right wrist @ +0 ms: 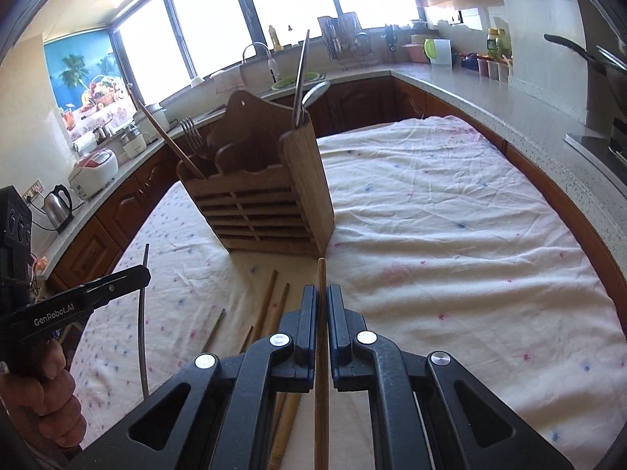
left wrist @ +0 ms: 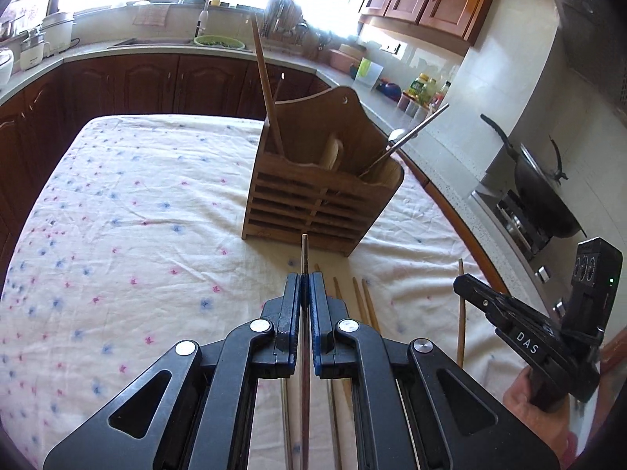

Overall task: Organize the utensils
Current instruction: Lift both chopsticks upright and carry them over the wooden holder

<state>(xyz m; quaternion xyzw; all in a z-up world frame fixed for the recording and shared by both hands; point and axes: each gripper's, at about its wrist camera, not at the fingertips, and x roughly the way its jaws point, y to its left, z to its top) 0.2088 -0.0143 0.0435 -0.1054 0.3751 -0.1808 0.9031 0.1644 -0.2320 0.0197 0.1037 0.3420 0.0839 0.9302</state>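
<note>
Left gripper (left wrist: pixel 305 288) pinches metal chopstick (left wrist: pixel 305 258). Right gripper (right wrist: pixel 322 301) pinches wooden chopstick (right wrist: pixel 322 278). Both sticks point straight ahead at wooden holder (left wrist: pixel 313 203), standing close in front on desk (left wrist: pixel 117 215). More loose chopsticks (left wrist: pixel 362 297) lie on cloth between grippers.

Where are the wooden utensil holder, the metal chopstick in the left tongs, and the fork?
wooden utensil holder (left wrist: pixel 313 207): left wrist view, slatted front wall.
metal chopstick (left wrist: pixel 305 250): left wrist view, tip ahead of the left tongs (left wrist: pixel 305 280).
fork (right wrist: pixel 191 133): right wrist view, tines above the holder.
</note>
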